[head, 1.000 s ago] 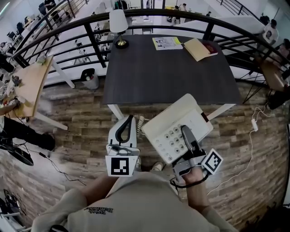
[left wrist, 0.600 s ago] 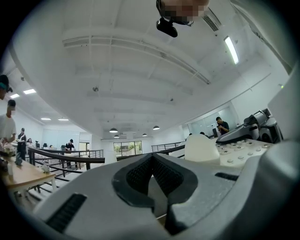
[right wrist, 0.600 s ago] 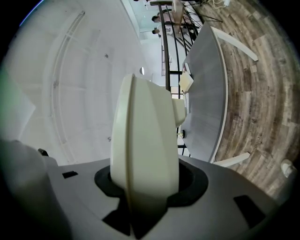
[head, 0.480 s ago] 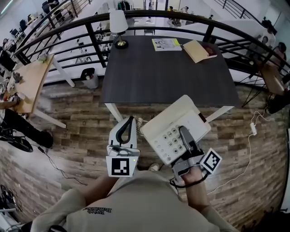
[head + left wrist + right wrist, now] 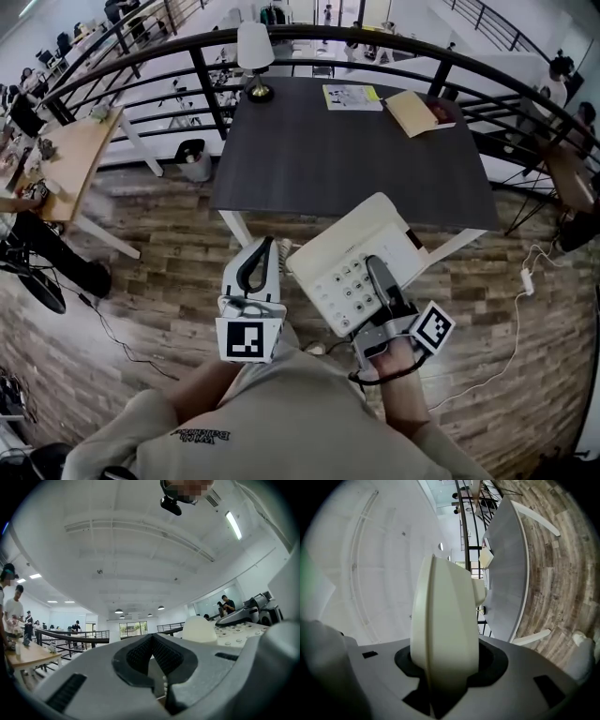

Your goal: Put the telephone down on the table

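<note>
The cream telephone (image 5: 352, 246) hangs over the wooden floor just in front of the dark table's (image 5: 347, 159) near edge, keypad up, with its far corner overlapping that edge. My right gripper (image 5: 375, 270) is shut on its near side, one jaw lying across the keypad. In the right gripper view the telephone's edge (image 5: 443, 634) stands clamped in that gripper (image 5: 443, 670). To the telephone's left my left gripper (image 5: 264, 246) is shut with nothing in it. From the left gripper (image 5: 152, 639), the telephone (image 5: 239, 632) lies to the right. A coiled cord (image 5: 287, 255) hangs between the two.
At the table's far edge stand a white lamp (image 5: 253, 52), a printed sheet (image 5: 352, 96) and a tan book (image 5: 419, 111). A curved black railing (image 5: 375, 39) runs behind it. A wooden side table (image 5: 70, 164) stands at left, and a white cable (image 5: 520, 281) lies on the floor at right.
The left gripper has edged slightly toward the table. The right gripper's hold on the telephone is the same, and the telephone stays in front of the table edge.
</note>
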Tool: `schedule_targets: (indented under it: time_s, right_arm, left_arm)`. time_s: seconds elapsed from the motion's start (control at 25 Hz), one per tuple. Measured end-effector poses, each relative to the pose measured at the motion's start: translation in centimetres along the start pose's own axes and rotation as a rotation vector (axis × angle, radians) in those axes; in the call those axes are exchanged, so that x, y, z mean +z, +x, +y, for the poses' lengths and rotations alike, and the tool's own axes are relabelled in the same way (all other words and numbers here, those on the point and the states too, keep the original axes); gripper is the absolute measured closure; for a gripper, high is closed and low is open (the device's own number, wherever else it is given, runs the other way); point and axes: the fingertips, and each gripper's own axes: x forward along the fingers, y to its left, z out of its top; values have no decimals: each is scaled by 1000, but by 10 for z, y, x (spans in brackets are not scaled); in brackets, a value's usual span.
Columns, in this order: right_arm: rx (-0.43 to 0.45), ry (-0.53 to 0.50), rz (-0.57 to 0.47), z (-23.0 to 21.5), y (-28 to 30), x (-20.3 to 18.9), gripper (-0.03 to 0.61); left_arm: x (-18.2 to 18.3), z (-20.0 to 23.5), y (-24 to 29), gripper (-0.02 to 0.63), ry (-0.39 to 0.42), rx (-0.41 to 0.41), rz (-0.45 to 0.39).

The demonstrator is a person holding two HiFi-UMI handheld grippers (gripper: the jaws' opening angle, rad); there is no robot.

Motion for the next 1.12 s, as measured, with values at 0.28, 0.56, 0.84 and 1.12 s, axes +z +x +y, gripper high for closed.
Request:
schedule_targets:
  time_s: [0.28,0.56,0.84,1.12]
  right_arm:
    - [9,-7,12,-5,27,13,380]
    - [15,-25,24,-25,75,32,380]
    - [-1,-13,32,-39,141,51,380]
    - [-24,-10,23,-47,224,76,380]
  left_arm:
    - [-14,10,18,611,-3,15,32]
    - [-37,31,66,609,-16,3,26]
    - [-46,61,130,610,-38,-3,21]
    - [-59,110,203,609,-46,-11,36]
